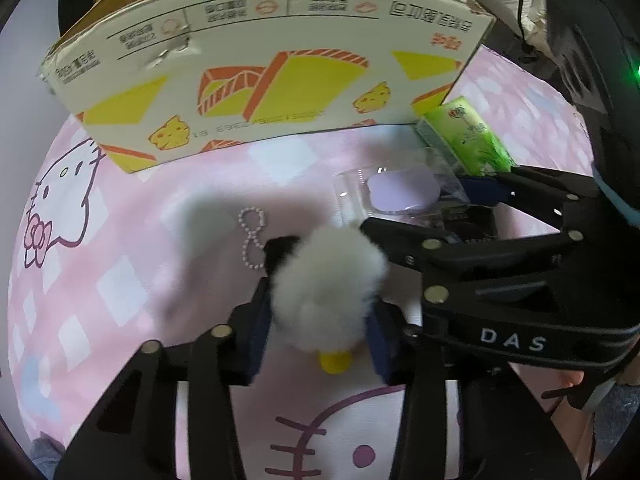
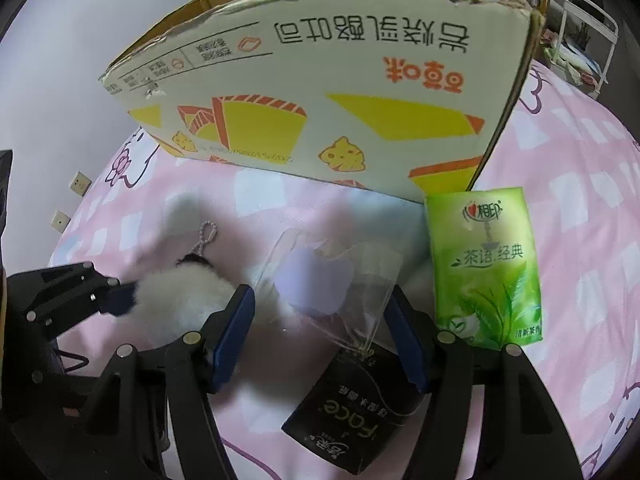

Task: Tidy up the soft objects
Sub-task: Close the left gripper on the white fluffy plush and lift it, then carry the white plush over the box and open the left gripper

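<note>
Left fingers (image 1: 316, 320) pinch the white plush (image 1: 328, 292); right fingers (image 2: 320, 336) spread around a clear pouch (image 2: 332, 284), cardboard box (image 2: 320, 100) behind.

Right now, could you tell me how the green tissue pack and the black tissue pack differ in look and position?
The green tissue pack is bright, printed with tea leaves, and lies beside the cardboard box corner, outside the right gripper. The black tissue pack is dark with pale lettering, lies tilted between that gripper's open fingers, and is partly covered by a clear pouch; nothing covers the green one. Both rest flat on the pink bedsheet.
</note>
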Action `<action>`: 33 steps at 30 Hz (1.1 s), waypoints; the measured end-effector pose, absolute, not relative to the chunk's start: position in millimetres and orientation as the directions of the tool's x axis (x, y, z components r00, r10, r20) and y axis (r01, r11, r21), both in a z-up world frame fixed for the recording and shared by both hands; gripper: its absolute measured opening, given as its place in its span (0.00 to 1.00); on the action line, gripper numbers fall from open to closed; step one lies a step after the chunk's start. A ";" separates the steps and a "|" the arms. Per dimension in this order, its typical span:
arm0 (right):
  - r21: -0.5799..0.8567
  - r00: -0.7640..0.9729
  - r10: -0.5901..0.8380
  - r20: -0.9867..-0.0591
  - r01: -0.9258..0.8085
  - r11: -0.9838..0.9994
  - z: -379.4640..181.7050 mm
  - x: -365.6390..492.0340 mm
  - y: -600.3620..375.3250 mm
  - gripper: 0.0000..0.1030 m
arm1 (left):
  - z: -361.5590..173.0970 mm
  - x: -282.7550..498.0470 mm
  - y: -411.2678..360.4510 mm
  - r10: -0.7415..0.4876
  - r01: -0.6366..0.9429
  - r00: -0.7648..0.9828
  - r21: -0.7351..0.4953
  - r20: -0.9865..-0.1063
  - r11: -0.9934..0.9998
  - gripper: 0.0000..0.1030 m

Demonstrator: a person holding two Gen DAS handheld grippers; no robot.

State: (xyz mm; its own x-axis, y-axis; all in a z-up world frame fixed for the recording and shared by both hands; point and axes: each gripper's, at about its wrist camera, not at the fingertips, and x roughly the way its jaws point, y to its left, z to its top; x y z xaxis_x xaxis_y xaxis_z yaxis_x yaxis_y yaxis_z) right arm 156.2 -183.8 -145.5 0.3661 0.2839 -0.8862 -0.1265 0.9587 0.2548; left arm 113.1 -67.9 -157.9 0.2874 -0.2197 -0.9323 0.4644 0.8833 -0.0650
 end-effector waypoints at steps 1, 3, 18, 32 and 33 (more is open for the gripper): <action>0.256 0.365 0.285 -0.886 -0.126 0.958 -145.5 156.3 -185.0 0.68 | -155.8 111.1 -71.5 -0.216 0.465 0.292 -0.059 -0.932 0.883 0.35; 0.255 0.364 0.283 -0.887 -0.123 0.959 -145.9 156.9 -184.9 0.66 | -155.4 111.9 -71.8 -0.218 0.463 0.294 -0.061 -0.931 0.884 0.34; 0.268 0.466 0.308 -0.829 -0.151 0.951 -115.3 148.5 -192.5 0.15 | -126.0 113.6 -35.3 -0.187 0.360 0.427 -0.024 -0.885 0.933 0.33; 0.175 0.673 0.240 -0.700 -0.164 0.971 -47.7 102.5 -196.8 0.11 | -64.3 84.0 -17.2 -0.161 0.265 0.674 0.032 -0.721 0.964 0.33; 0.171 0.688 0.236 -0.686 -0.163 0.972 -43.9 100.5 -195.4 0.11 | -59.7 81.6 -16.0 -0.161 0.261 0.690 0.036 -0.705 0.965 0.33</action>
State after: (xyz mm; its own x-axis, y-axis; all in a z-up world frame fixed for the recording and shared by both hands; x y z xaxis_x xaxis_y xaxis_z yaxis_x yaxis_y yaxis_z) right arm 100.5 -195.4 -43.9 0.6879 0.2361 -0.6863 -0.1634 0.9717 0.1705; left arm 81.6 -16.0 -59.7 0.6904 -0.1609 -0.7053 0.2611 0.9647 0.0355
